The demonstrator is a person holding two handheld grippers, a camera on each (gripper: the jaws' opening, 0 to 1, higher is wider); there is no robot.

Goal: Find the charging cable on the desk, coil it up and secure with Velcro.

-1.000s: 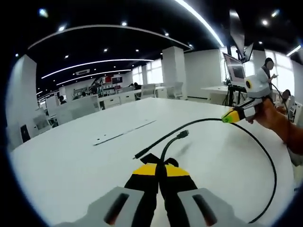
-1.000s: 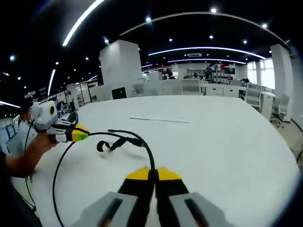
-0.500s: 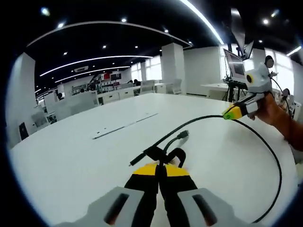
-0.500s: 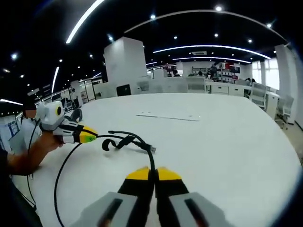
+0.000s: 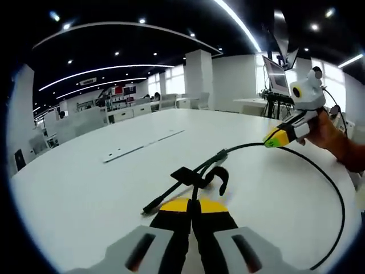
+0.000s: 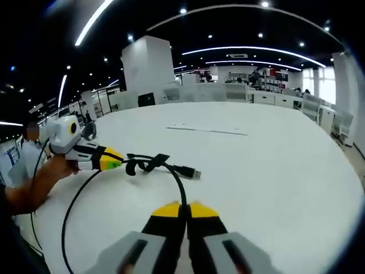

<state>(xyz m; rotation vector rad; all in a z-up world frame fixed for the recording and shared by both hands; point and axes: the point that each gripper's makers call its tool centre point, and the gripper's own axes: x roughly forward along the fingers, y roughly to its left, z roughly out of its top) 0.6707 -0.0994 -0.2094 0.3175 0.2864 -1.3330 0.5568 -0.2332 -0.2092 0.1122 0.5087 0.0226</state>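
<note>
Both grippers are pinched closed on the black charging cable point(image 5: 319, 171) right now. In the left gripper view, the left gripper point(image 5: 192, 201) has its yellow-tipped jaws pressed together with the cable running straight up out from between them. The right gripper point(image 5: 272, 137) sits further along that same cable, off to the right, tips closed on it, with the person's hand point(image 5: 331, 131) wrapped around its handle and the forearm trailing away behind. In the right gripper view it's mirrored: the right gripper point(image 6: 182, 206) is clamped on the cable, and the left gripper point(image 6: 116, 160) holds it off to the left, gripped by a hand point(image 6: 54, 171).
</note>
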